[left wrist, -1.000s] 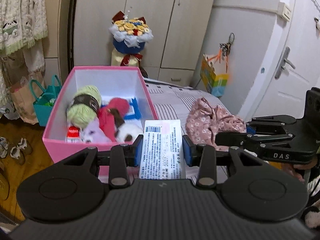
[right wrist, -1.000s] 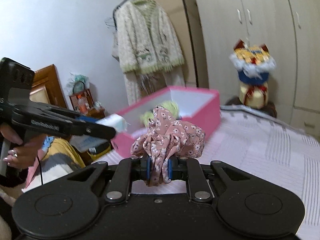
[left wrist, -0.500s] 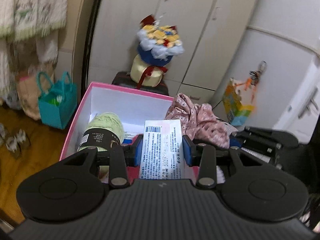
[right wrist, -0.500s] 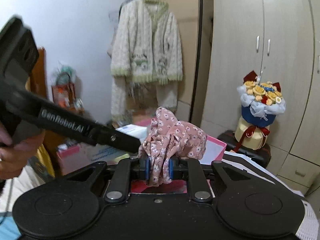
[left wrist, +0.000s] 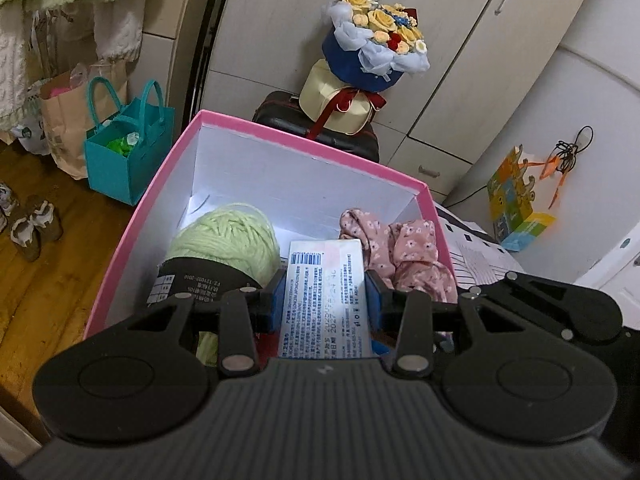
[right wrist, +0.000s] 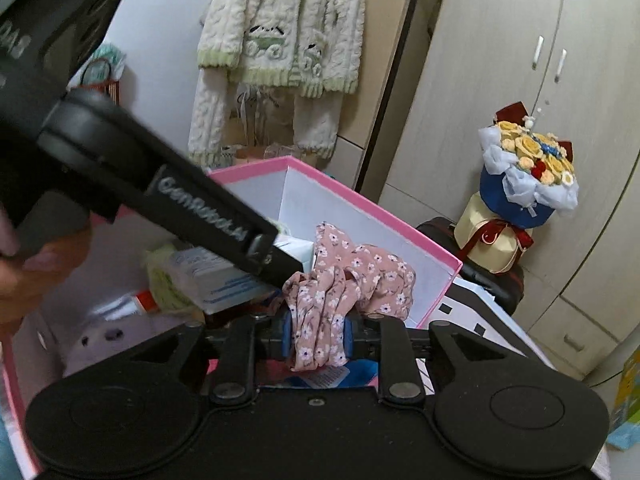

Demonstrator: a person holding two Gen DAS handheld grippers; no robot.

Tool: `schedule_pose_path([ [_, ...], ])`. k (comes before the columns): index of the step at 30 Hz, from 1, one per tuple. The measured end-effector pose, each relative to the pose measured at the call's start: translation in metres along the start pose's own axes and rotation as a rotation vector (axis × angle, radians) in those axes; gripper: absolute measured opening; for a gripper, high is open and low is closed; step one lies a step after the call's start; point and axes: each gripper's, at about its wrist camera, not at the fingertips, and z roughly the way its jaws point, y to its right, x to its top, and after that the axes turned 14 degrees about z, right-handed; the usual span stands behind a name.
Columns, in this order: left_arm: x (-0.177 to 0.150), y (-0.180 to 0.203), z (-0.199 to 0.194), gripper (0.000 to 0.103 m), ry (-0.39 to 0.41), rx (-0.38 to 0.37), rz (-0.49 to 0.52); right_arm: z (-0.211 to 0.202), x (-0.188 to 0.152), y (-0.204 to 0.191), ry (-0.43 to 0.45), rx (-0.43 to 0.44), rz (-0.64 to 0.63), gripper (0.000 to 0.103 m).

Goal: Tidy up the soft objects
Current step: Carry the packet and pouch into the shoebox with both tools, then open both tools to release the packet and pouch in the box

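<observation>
My left gripper point(left wrist: 325, 300) is shut on a white tissue pack point(left wrist: 325, 296) with blue print and holds it over the pink box point(left wrist: 132, 224). My right gripper point(right wrist: 316, 336) is shut on a pink floral cloth point(right wrist: 348, 280) and holds it over the same box point(right wrist: 376, 208), just right of the left gripper. The cloth also shows in the left wrist view point(left wrist: 400, 252), beside the pack. A green yarn ball point(left wrist: 228, 240) with a black label lies in the box.
The box stands on a striped bed point(left wrist: 472, 252). A flower bouquet point(left wrist: 372, 52) on a dark suitcase stands behind it, before wardrobe doors. A teal bag point(left wrist: 128, 152) and shoes point(left wrist: 32, 228) are on the wooden floor at left. A knit cardigan point(right wrist: 280, 40) hangs behind.
Both grippers moved forward and are now over the pink box, with the pack and the cloth still held. The cloth now hangs inside the box's right side.
</observation>
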Motion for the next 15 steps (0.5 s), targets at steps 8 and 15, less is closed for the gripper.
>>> schedule_pose_path([
  [8,0.002,0.013,-0.013,0.046,0.041,0.076,0.096,-0.009,-0.003,0.006,0.032,-0.03,0.031,0.054],
  [15,-0.013,0.024,-0.06,0.054,0.07,0.078,0.176,-0.068,-0.021,0.025,0.094,0.062,0.204,0.055],
])
